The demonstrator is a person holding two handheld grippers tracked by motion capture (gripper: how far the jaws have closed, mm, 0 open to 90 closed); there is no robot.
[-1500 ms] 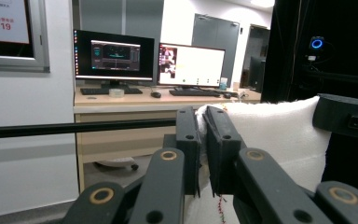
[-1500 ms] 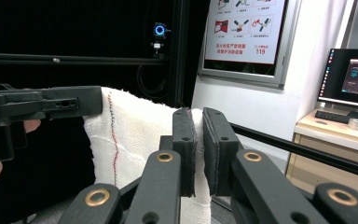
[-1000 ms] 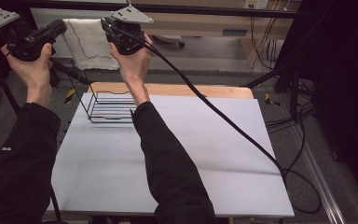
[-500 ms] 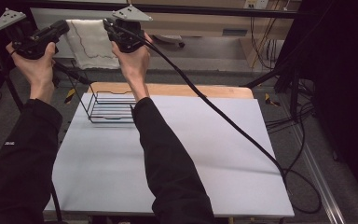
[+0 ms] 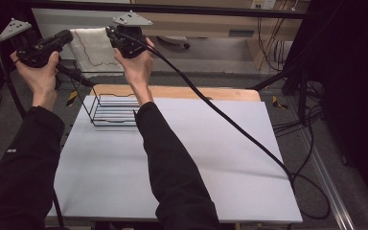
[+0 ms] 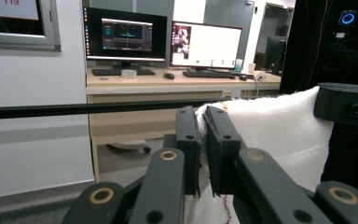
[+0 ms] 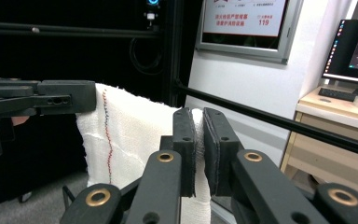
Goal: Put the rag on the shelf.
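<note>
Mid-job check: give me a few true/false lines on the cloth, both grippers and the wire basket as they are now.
1. Both grippers pinch the white cloth. True: left gripper and right gripper each clamp an upper corner.
2. The cloth lies inside the wire basket. False: it hangs in the air beyond the table.
3. The basket sits at the table's far left. True.
4. The cloth is plain white. False: a dark stitched line runs down it.

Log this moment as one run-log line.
left hand-held gripper: shut on white cloth | right hand-held gripper: shut on white cloth | cloth: held up, spread between both | wire rack: on table
</note>
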